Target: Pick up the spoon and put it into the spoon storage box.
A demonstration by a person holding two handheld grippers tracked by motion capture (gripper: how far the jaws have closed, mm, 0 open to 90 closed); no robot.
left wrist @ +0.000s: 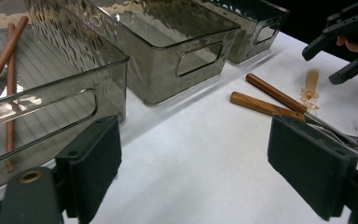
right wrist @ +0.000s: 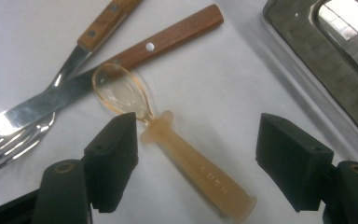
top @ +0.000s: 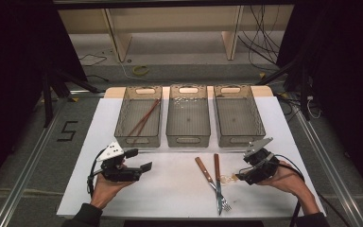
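Because the small clear spoon (top: 226,179) lies close beside a fork (top: 219,182) and a knife (top: 208,175) on the white counter (top: 170,189), the high view suggests one risk: the right gripper (top: 242,178), low over the spoon's right end, could nudge that cutlery. The left gripper (top: 144,171) rests near the left, released and empty. Three smoky bins stand along the far edge; the left bin (top: 123,118) holds chopsticks (top: 144,119).

From the left gripper view, its fingers (left wrist: 95,163) stand wide apart over bare counter, the spoon (left wrist: 311,86) far right.

From the right gripper view, the fingers (right wrist: 116,154) are spread either side of the spoon's (right wrist: 186,154) frosted amber handle, not pressing it. Its clear bowl touches the knife blade (right wrist: 63,95). The slim, smooth handle lies slanted between the fingers, so I judge that a closing grip could skid or twist it.
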